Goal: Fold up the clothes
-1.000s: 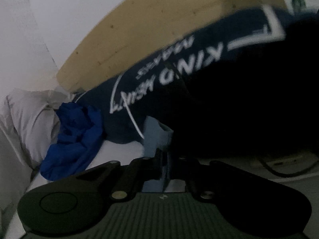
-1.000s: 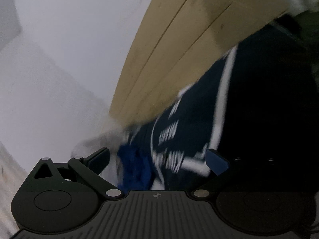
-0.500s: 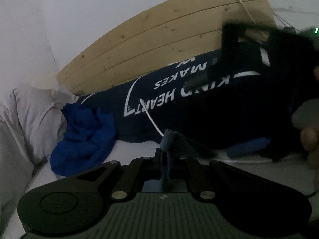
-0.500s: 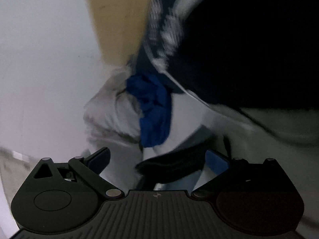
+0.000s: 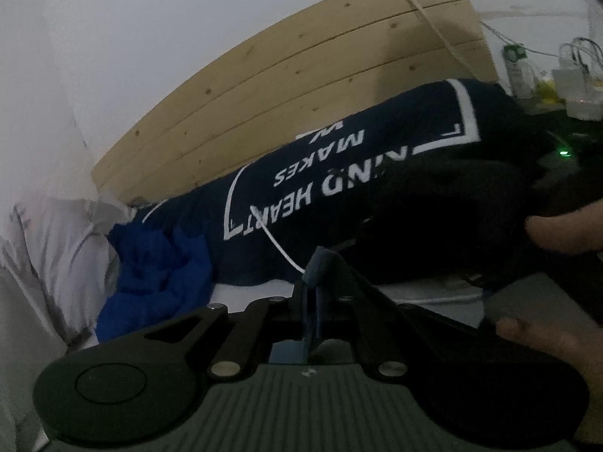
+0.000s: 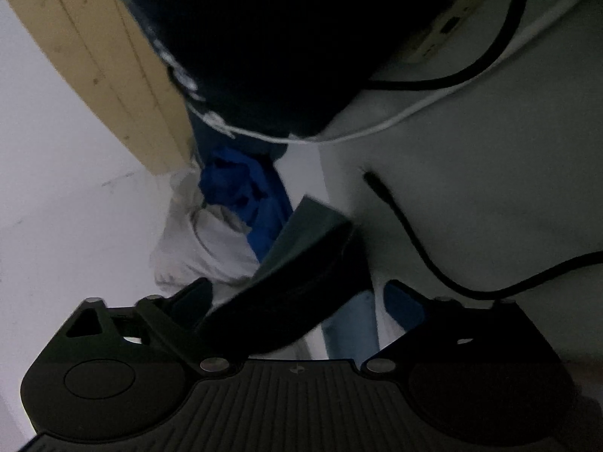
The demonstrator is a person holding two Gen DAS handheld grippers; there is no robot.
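Pinching shut on nothing visible, the left gripper (image 5: 314, 263) hovers over the white bed (image 5: 256, 290); the right gripper (image 6: 297, 293) is closing, nothing pressed. Beyond lie a crumpled blue garment (image 5: 158, 275) and the navy printed shirt (image 5: 339, 173) against the wooden headboard (image 5: 301, 86).

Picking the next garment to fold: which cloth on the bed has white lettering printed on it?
The navy cloth against the wooden headboard: it alone bears white print. The bright blue cloth, crumpled beside it, is plain.
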